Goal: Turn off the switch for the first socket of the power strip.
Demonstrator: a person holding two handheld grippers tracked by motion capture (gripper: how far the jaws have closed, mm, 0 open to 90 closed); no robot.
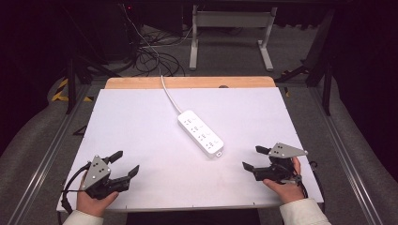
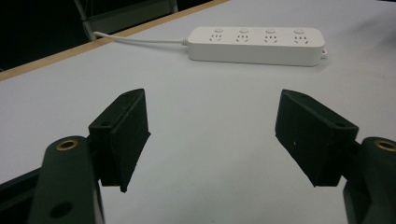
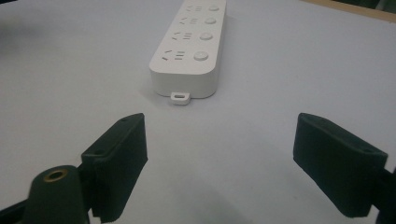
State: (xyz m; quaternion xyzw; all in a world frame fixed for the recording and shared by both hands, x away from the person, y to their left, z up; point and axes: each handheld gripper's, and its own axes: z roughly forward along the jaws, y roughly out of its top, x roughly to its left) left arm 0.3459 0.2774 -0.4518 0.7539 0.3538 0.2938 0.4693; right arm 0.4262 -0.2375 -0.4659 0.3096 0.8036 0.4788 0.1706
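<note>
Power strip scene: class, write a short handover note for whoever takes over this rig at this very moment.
Left gripper: open, holds nothing, near the table's front left corner.
Right gripper: open, holds nothing, at the front right, jaws pointing toward the strip.
Power strip: flat and diagonal at mid-table, sockets up, nothing plugged in; its cable runs off the far edge.
Done: nothing visible; neither gripper touches the strip.
Left: probably approach and grasp it; the right gripper faces its near end with the small tab.
</note>
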